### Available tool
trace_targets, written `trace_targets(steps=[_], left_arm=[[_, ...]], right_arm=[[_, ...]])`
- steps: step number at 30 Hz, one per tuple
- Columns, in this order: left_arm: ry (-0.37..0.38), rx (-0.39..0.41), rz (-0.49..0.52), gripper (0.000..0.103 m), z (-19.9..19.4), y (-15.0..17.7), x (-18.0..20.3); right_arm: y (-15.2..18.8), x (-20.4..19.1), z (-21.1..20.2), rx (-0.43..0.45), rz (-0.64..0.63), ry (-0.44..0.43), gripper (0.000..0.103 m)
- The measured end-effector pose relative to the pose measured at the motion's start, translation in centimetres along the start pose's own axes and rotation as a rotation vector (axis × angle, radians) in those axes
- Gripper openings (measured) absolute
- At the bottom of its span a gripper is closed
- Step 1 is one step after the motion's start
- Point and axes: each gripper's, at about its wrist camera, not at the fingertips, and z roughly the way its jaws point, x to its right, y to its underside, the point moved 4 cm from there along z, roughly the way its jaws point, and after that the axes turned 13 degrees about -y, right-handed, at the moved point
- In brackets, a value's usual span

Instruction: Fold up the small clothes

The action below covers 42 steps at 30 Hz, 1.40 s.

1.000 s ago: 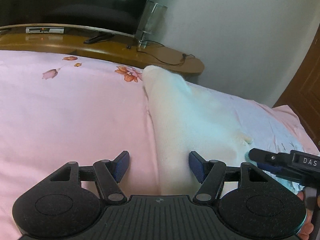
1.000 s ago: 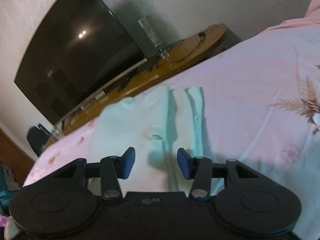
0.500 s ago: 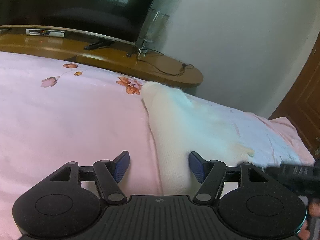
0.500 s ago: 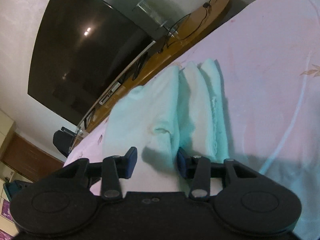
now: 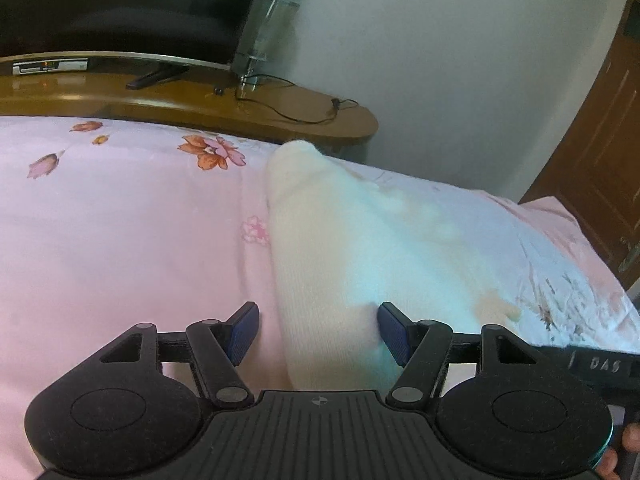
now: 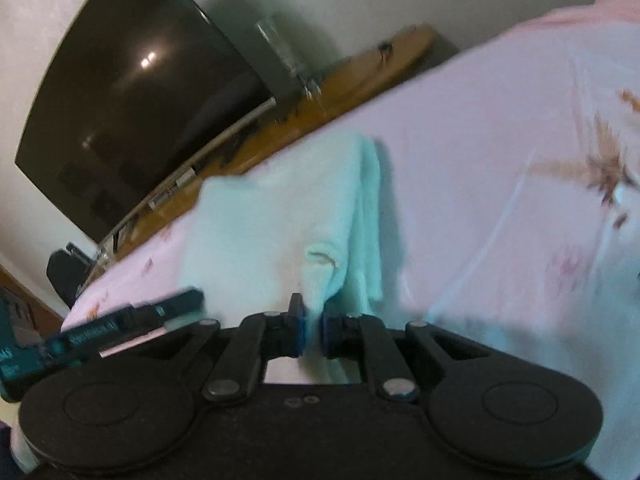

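Leftmost, the left gripper point(image 5: 317, 330) hangs with jaws spread wide, straddling the near end of the pale knit garment point(image 5: 360, 248) without pressing it. That garment lies on the pink floral bedsheet point(image 5: 120, 232), its long axis running away toward the wooden TV shelf point(image 5: 260, 114). Right of it, "DAS" reads on the right gripper point(image 6: 313, 330), whose jaws have just been closing and now pinch the garment's near edge.

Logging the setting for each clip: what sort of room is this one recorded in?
Most likely a bedroom. A pink floral bedsheet fills the foreground with a small white garment laid on it, and a large television stands on a low wooden cabinet against the wall.
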Motion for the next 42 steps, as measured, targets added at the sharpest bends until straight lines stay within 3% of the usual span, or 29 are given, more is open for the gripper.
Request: trace_targets(steps=[3,6,9,11,12,14,17,19,25,28,30,33,36,40,42], left_arm=[[-0.011,0.06,-0.005,0.065,-1.0,-0.9,-0.4],[-0.028,0.063,-0.023,0.065,-0.1,-2.0,-0.9],[-0.05,0.024,0.023,0.065,1.9,-2.3,-0.6],[-0.07,0.023,0.068,0.075,2.6,-2.1,-0.1],[-0.094,0.035,0.093,0.077,2.6,-2.1,0.1],[-0.107,0.044,0.119,0.077,2.2,-2.5,0.5],[-0.123,0.105,0.139,0.077,1.2,-3.7,0.9],[-0.117,0.135,0.124,0.077,1.3,-4.9,1.0],[-0.158,0.099,0.118,0.077,6.0,-7.4,1.2],[-0.167,0.04,0.129,0.079,8.7,-6.8,0.9],[-0.179,0.049,0.137,0.087,8.8,-6.7,0.8],[-0.166,0.06,0.119,0.087,7.1,-6.8,0.3],[-0.128,0.083,0.102,0.087,3.6,-5.8,0.0],[-0.097,0.049,0.17,0.087,1.1,-2.2,1.5],[-0.112,0.037,0.176,0.087,0.1,-0.3,2.1]], right_arm=[[-0.8,-0.5,-0.5,0.056,-0.012,-0.012,0.024],[-2.2,-0.2,-0.2,0.105,-0.012,-0.007,0.025],[-3.6,0.0,1.6,0.095,-0.029,0.016,0.025],[-3.4,0.1,2.6,0.053,-0.113,0.098,0.016],[-3.3,0.1,3.2,0.028,-0.152,0.153,0.016],[-3.2,0.2,3.5,0.032,-0.177,0.175,0.015],[-3.4,-0.9,3.6,0.028,-0.235,0.195,0.021],[-3.6,-1.9,3.2,0.083,-0.301,0.209,0.024],[-5.4,-3.2,6.4,0.077,-0.408,0.241,0.021],[-5.7,-2.3,9.5,-0.031,-0.453,0.338,0.018],[-5.9,-1.7,9.7,-0.036,-0.457,0.365,0.018],[-6.0,-2.0,9.2,-0.05,-0.451,0.372,0.019],[-5.5,-3.3,7.3,-0.009,-0.449,0.346,0.025],[-2.4,-4.2,3.9,-0.016,-0.438,0.282,0.029],[-0.8,-3.8,3.3,-0.049,-0.445,0.312,0.03]])
